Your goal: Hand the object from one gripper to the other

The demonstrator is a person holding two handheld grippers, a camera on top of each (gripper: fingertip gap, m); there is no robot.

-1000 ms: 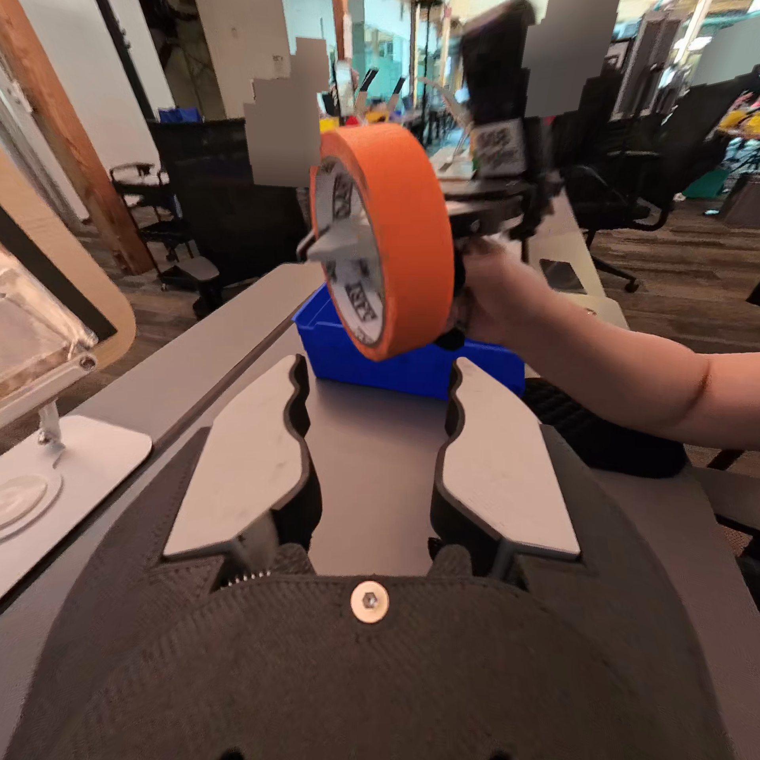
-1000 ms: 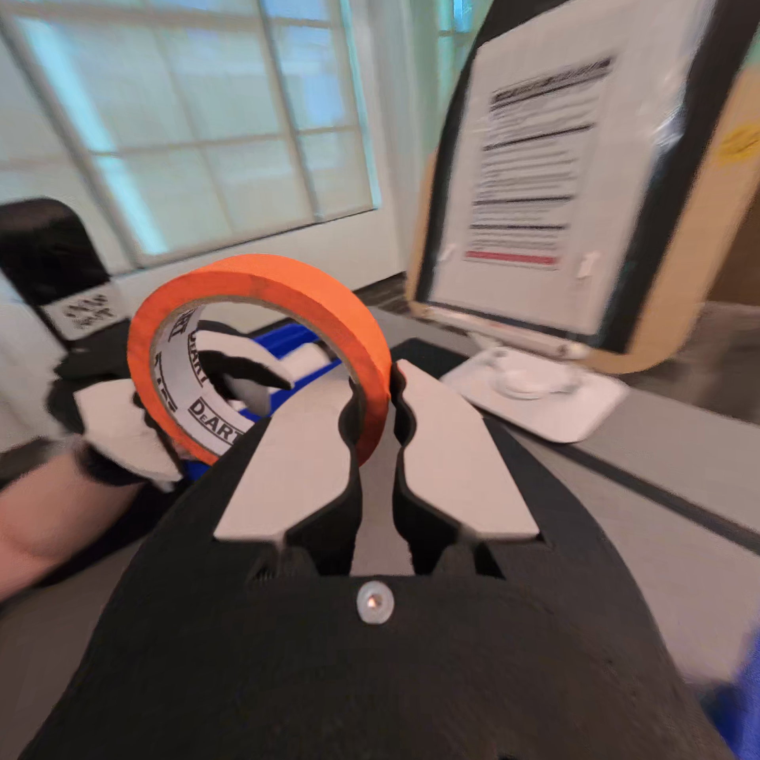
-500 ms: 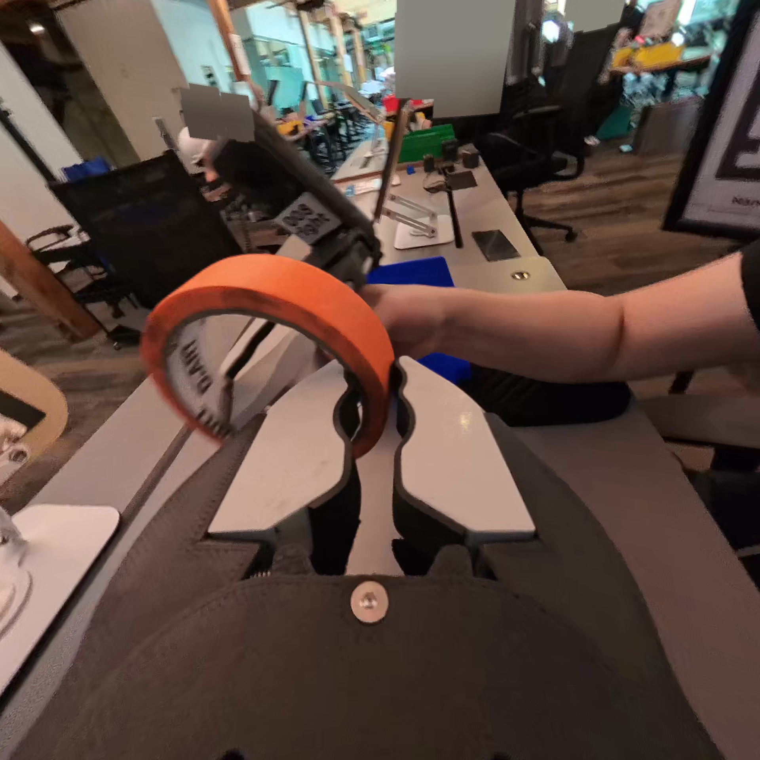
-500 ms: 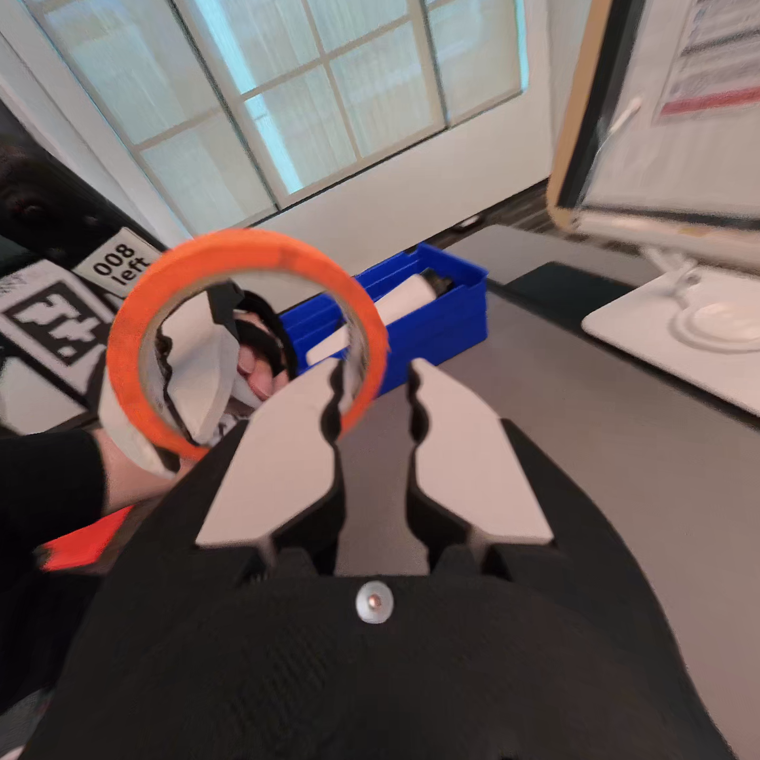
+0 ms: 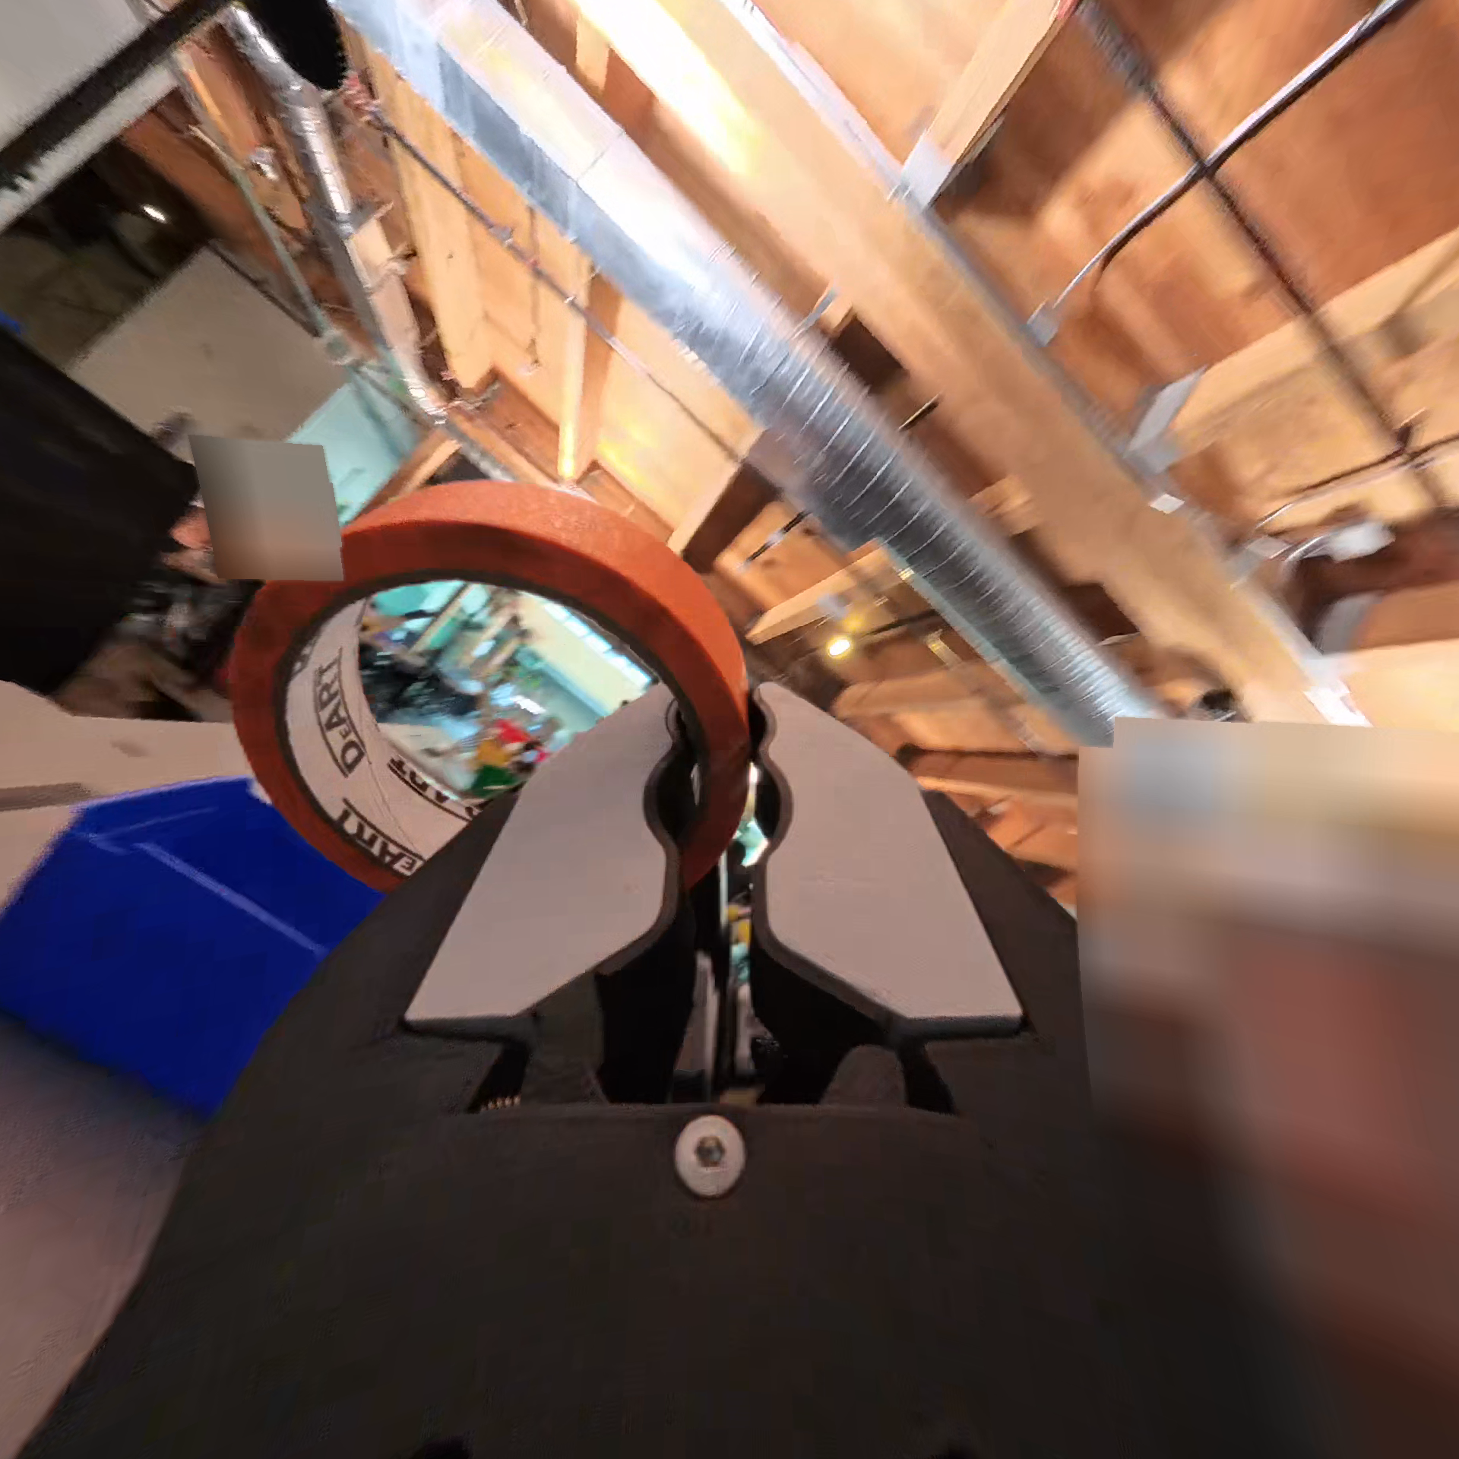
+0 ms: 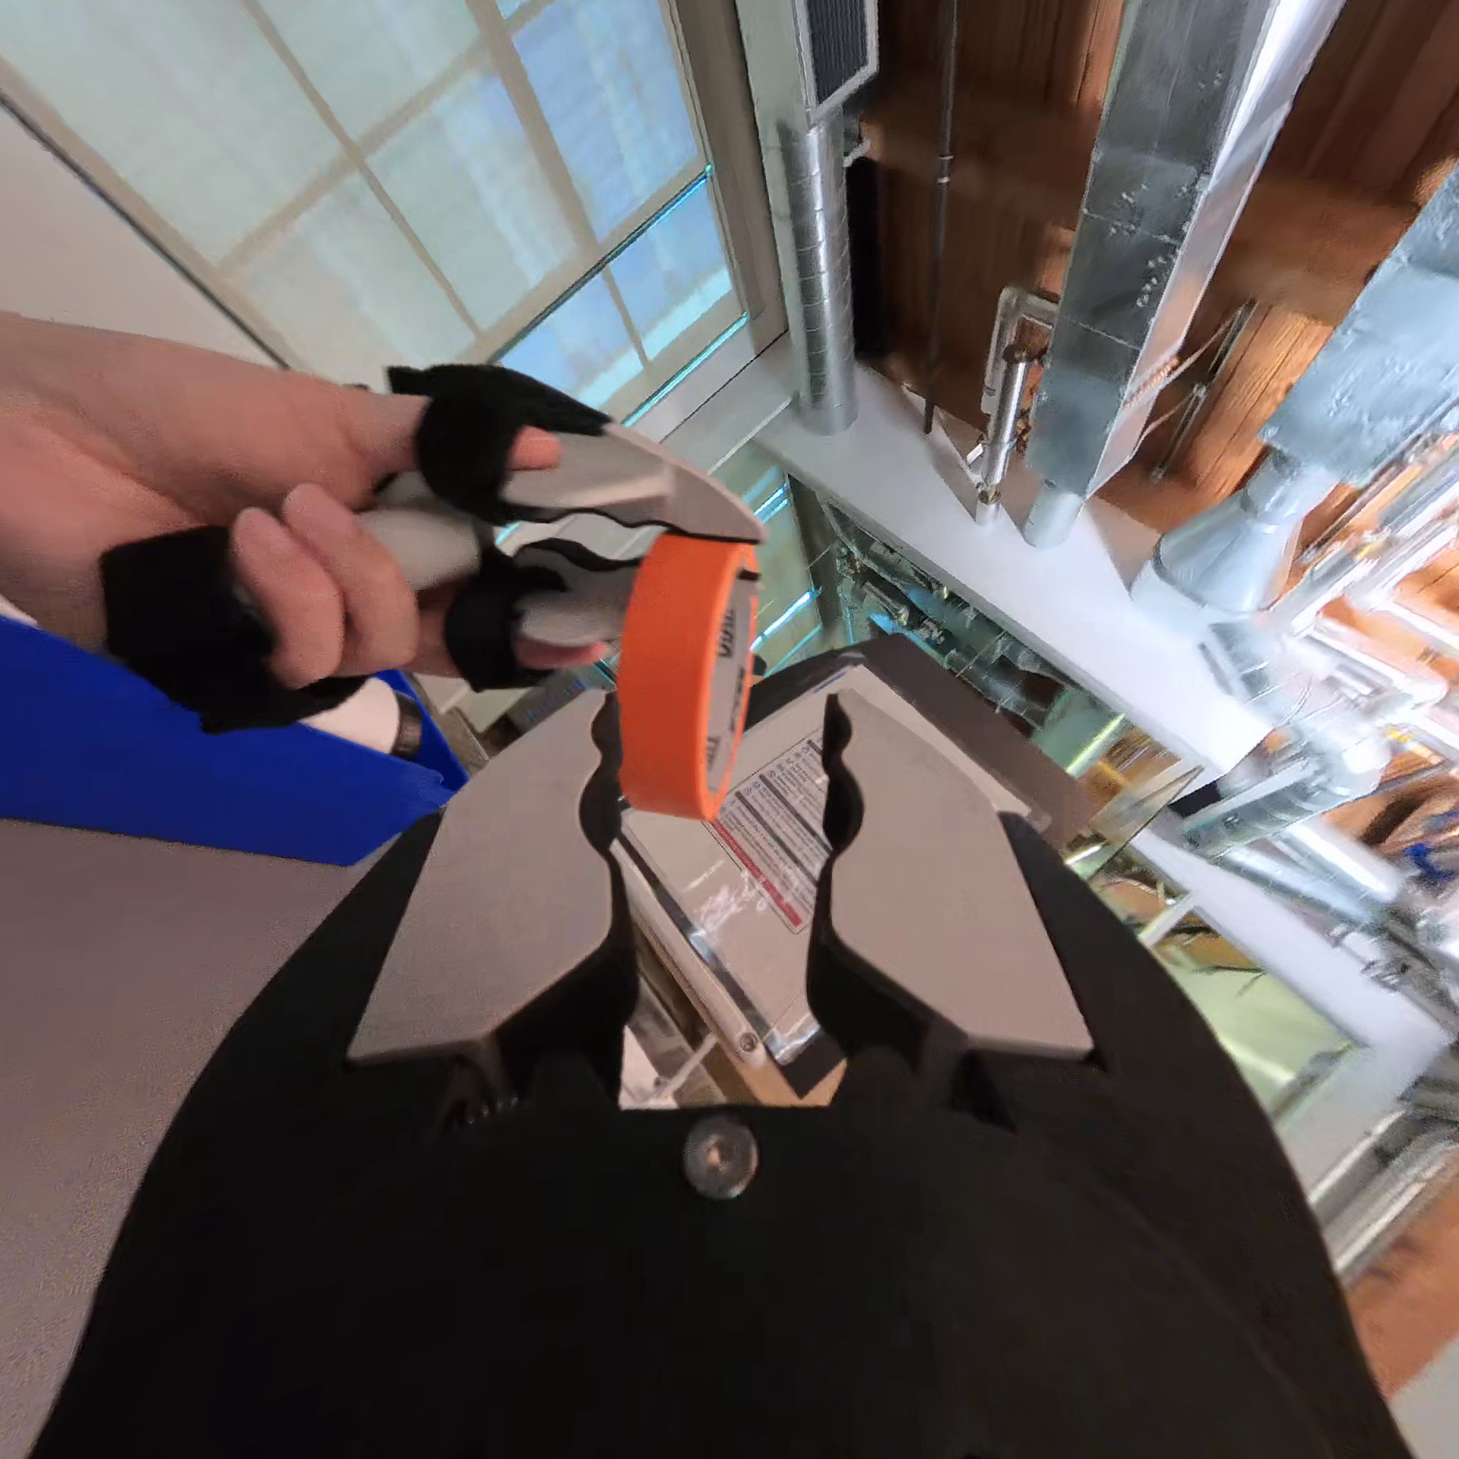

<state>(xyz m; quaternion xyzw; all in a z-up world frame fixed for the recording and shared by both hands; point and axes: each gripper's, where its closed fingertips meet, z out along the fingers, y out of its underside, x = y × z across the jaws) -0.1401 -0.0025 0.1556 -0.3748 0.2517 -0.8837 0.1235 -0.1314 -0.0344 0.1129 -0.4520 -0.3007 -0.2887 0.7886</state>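
The left gripper (image 5: 714,714) was clamped on the roll of orange tape (image 5: 505,679), its two grey fingers pinching the right-hand side of the ring — one finger inside the hole, the other against the outer face. The roll stood on edge and was tilted up toward a ceiling of wooden beams and a silver duct (image 5: 829,379). Printing ran around its white inner core. Below and left of it sat a blue bin (image 5: 158,916) on the grey table (image 5: 71,1232).

From the right wrist view, the right gripper (image 6: 714,714) held its jaws spread wide, with nothing between them. The tape (image 6: 671,679) hung just beyond its fingertips, nearer the left finger, seen almost edge-on. A hand (image 6: 260,553) in black straps worked the left gripper (image 6: 738,556) from the upper left, whose grey fingers closed over the top of the roll. The blue bin (image 6: 197,758) lay under that hand — a white tube (image 6: 367,714) showing at its rim. Behind the open jaws stood a framed printed sheet (image 6: 782,837), and windows (image 6: 395,158) filled the upper left.
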